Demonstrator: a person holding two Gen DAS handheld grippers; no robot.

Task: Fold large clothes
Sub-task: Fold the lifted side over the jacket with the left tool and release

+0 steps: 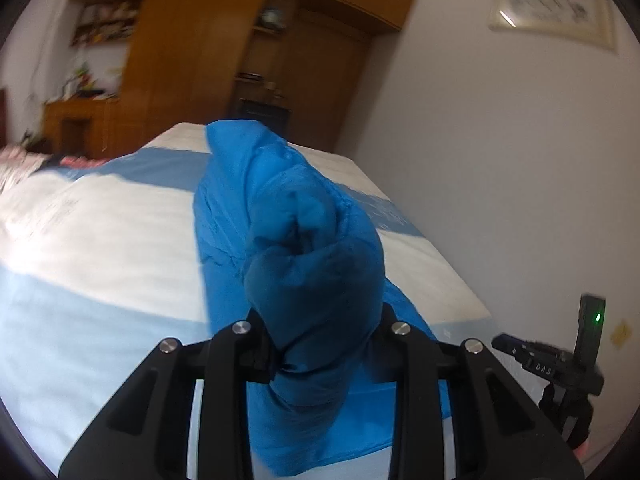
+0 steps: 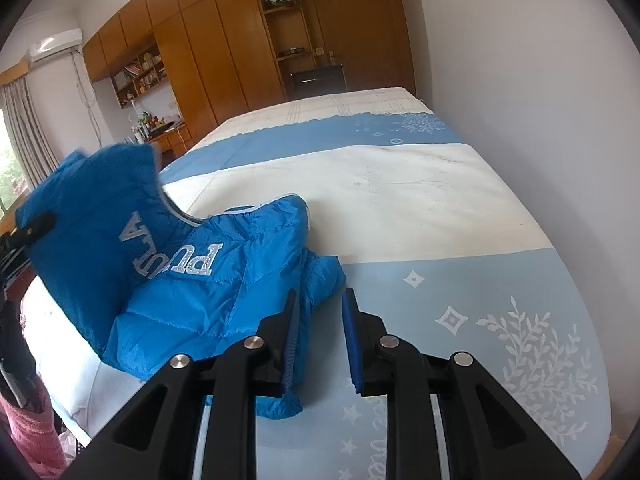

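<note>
The left gripper (image 1: pixel 326 344) is pinching a thick bunch of the blue puffer jacket (image 2: pixel 192 280) between its jaws and lifting that side off the bed (image 2: pixel 400 200), probably to carry it over for a fold. The rest of the jacket is lying near the bed's left edge. The right gripper (image 2: pixel 320 340) is hovering just beside the jacket's hem, jaws spread and holding nothing. The bed, striped blue and white, is running along a plain wall (image 2: pixel 540 100), with wooden wardrobes (image 2: pixel 208 40) standing beyond its far end.
</note>
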